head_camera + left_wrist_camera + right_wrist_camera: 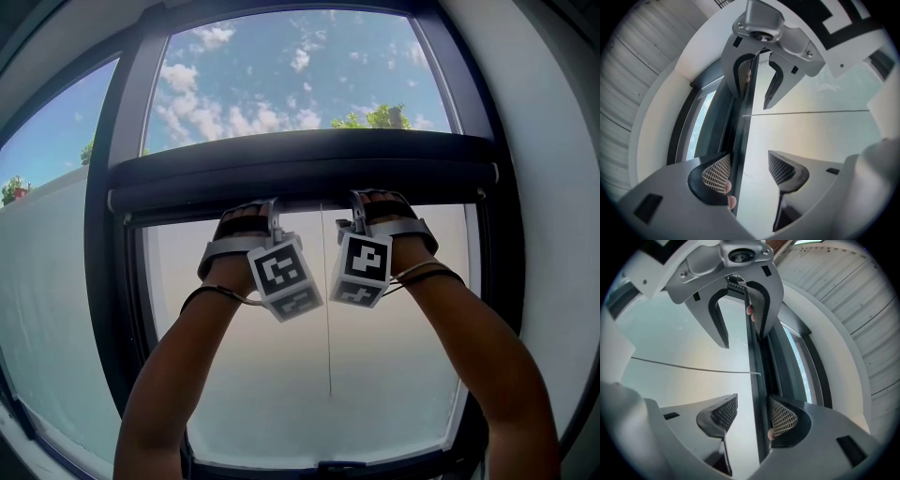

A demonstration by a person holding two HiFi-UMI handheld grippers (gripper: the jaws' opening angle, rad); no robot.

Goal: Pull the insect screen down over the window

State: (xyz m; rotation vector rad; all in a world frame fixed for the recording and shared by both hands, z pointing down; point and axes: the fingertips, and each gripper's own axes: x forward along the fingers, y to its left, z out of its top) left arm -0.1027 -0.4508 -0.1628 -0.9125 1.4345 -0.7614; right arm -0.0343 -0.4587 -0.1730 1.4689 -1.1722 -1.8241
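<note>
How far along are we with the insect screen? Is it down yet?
Not yet. Done: both grippers are up at the dark pull bar, which sits in the upper part of the window. In hand: the left gripper and right gripper each straddle the bar's lower edge, jaws apart, not clamped. Left: close on the bar and draw it down to the bottom frame.

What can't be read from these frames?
- Head view: jaws of left gripper and right gripper hidden behind their own bodies.
- Gripper views: whether the dark horizontal screen bar touches a pad or just passes it, unclear.
- Head view: thin grey cord's lower end too fine to trace.
- Mesh below bar: indistinguishable against pale pane.
</note>
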